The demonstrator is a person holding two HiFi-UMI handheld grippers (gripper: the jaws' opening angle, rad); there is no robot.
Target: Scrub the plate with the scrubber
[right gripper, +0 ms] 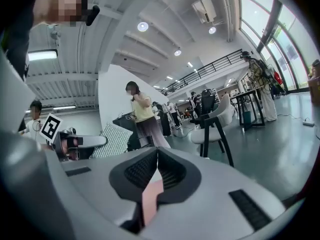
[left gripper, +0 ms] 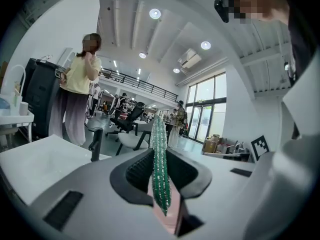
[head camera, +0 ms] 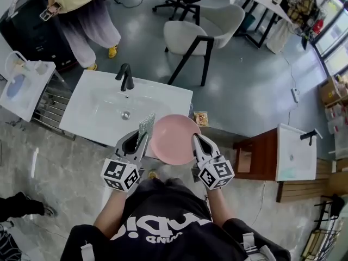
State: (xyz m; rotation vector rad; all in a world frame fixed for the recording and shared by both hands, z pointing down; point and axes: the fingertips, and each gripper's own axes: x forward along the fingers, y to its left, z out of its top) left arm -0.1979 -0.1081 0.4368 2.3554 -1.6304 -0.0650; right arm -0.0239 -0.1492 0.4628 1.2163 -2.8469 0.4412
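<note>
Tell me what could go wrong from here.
1. The right gripper holds the pink plate only at its rim, in the air by the sink's front corner. Scrubbing pressure could lever it loose and drop it.
2. The left gripper pinches the thin scrubber by one end. Pressed against the plate, it may bend or slip.

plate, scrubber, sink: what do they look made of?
The plate is likely plastic or melamine: flat matte pink with no glaze glint. The scrubber looks like a sponge pad with a glittery green mesh face on a pink backing. The sink is probably ceramic or moulded stone, since it is smooth, seamless white with a soft sheen.
</note>
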